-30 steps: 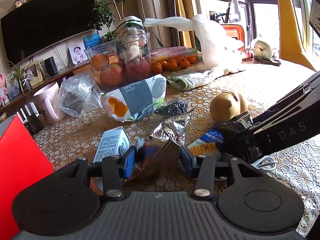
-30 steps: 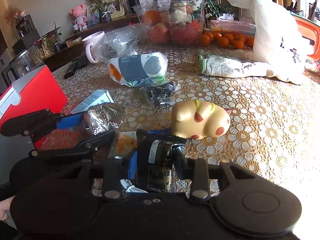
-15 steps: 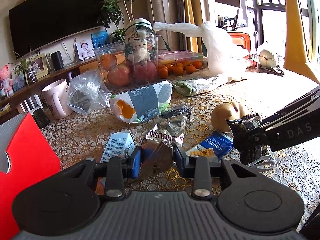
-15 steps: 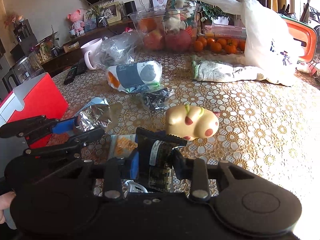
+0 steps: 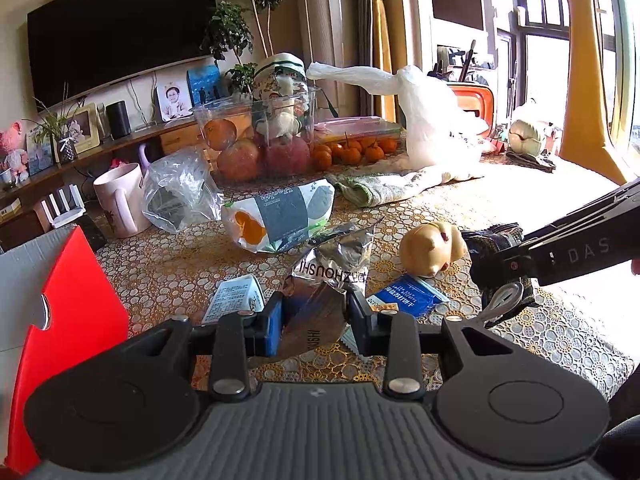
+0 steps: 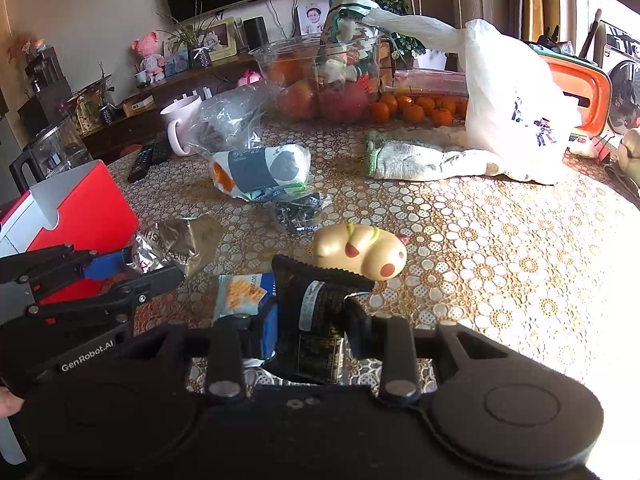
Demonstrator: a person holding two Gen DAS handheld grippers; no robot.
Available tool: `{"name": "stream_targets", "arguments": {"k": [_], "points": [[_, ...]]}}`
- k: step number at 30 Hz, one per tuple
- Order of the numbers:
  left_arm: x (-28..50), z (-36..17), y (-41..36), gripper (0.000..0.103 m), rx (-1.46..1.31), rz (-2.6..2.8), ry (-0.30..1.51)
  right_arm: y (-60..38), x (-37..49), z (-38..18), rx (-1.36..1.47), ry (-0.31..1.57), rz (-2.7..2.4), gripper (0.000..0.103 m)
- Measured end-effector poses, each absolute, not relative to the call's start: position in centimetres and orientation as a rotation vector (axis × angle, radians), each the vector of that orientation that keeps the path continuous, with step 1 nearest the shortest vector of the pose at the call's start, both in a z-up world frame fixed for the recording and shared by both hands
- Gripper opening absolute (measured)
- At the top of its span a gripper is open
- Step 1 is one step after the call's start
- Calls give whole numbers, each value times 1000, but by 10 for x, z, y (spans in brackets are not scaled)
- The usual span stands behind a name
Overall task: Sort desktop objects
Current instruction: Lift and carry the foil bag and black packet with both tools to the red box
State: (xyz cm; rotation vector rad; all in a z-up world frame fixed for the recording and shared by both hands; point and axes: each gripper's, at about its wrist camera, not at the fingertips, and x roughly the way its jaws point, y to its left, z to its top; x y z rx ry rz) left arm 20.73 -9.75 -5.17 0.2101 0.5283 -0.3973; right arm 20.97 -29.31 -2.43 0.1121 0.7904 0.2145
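Both grippers clamped on snack packets, raised off the patterned tablecloth (image 6: 500, 248).

Left gripper (image 5: 314, 320): jaws have just been closing and now pinch a crinkled silver foil packet (image 5: 334, 264), lettering upside down, its top fanning out above the blue pads, clear of the cloth. Just right of it a blue-and-white sachet (image 5: 408, 294) lies flat, and beyond that sits a cream pig-shaped toy (image 5: 430, 246). Right gripper (image 6: 310, 320): jaws shut on a black packet (image 6: 320, 304) with a pale label, upright between the fingers, serrated top edge just in front of the toy. A red box (image 6: 86, 216) stands at far left.
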Motion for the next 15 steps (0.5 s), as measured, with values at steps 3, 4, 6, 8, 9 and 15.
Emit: {"name": "stream_targets", "arguments": {"k": [3, 4, 6, 8, 9, 15], "points": [[201, -48, -97, 33, 201, -412, 520, -298, 207, -22, 118, 783, 203, 33], [199, -47, -96, 33, 200, -411, 517, -299, 206, -21, 119, 781, 200, 33], [195, -44, -95, 33, 190, -412, 521, -302, 204, -19, 125, 773, 194, 33], [193, -42, -93, 33, 176, -408, 526, -304, 203, -16, 129, 761, 193, 33], [192, -40, -91, 33, 162, -408, 533, -306, 203, -16, 131, 759, 189, 33], [183, -34, -82, 33, 97, -407, 565, -316, 203, -15, 195, 765, 190, 33]]}}
